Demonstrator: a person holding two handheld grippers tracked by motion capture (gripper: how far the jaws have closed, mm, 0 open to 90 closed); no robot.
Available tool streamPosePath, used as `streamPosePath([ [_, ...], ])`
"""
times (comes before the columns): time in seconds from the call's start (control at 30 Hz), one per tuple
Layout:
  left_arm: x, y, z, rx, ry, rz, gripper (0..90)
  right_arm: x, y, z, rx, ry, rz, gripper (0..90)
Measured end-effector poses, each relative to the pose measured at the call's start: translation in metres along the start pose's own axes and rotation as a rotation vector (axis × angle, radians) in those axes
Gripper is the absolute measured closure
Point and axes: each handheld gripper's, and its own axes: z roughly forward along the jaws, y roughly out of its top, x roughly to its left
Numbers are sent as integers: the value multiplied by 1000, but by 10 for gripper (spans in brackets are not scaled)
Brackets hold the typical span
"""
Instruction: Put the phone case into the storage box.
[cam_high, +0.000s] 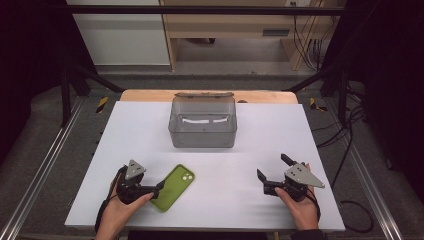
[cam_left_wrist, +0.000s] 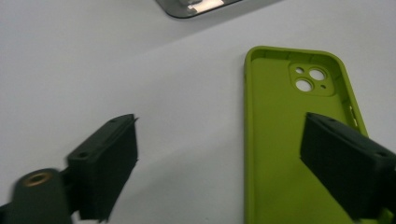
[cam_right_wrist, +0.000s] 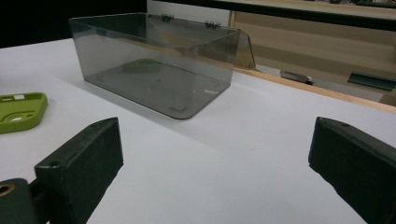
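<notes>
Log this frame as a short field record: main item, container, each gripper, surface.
item: green phone case, lying flat, hollow side up, near the person's left hand
container: smoky clear box, lid open, nothing visible inside, at the far middle of the table
left gripper: jaws apart, one jaw over the case, not clamped
right gripper: jaws apart, nothing between them, aimed toward the box
surface: white table

High view looking down over the table (cam_high: 280, 125), gripper views skimming low, both catching the green phone case (cam_left_wrist: 280, 140).
</notes>
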Motion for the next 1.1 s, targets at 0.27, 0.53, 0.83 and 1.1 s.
streamPosePath([
  [0.27,-5,-1,2,59,-56,-8,498,1,0,1,12,10,-9,34],
  [0.53,-3,-6,8,101,-82,-50,604,1,-1,-2,17,10,-11,40],
  [0.83,3,-8,8,99,-151,-147,780,-1,-1,-2,25,7,5,42],
  [1.1,3,-6,7,108,-133,-113,855,-1,-1,0,13,23,48,45],
])
